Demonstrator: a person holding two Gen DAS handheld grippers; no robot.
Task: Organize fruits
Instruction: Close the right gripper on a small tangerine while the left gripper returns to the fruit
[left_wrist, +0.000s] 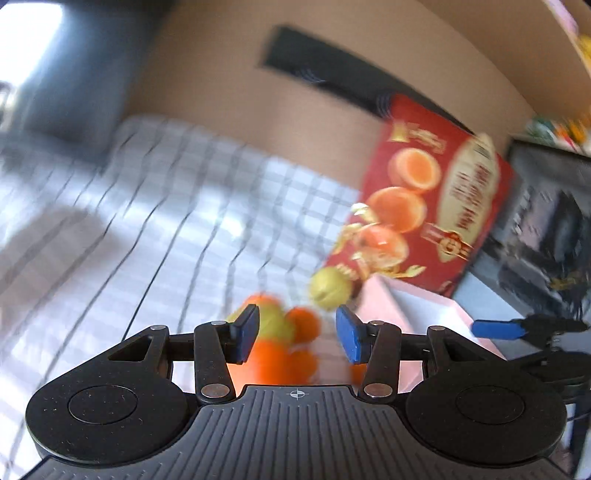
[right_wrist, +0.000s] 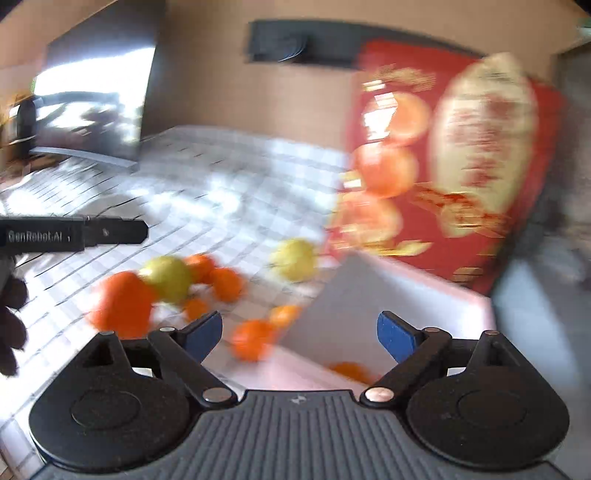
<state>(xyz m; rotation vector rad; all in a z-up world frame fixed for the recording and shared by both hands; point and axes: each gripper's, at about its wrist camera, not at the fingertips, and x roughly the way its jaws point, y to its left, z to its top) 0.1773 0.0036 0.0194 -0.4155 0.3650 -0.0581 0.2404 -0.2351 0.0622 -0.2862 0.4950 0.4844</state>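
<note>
Orange and yellow fruits (right_wrist: 162, 291) lie clustered on the checked tabletop (right_wrist: 229, 192) beside the pink box (right_wrist: 373, 295). Both left gripper (left_wrist: 295, 334) and right gripper (right_wrist: 299, 334) have jaws spread, empty; next, probably, pinching one fruit.

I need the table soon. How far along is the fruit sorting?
Barely started. Done: one orange seems to lie in the pink box. In hand: nothing; the right hand-held gripper is open over the box, and the left hand-held gripper is open above the fruit pile. Left: several oranges and two yellow-green fruits on the checked cloth.
</note>
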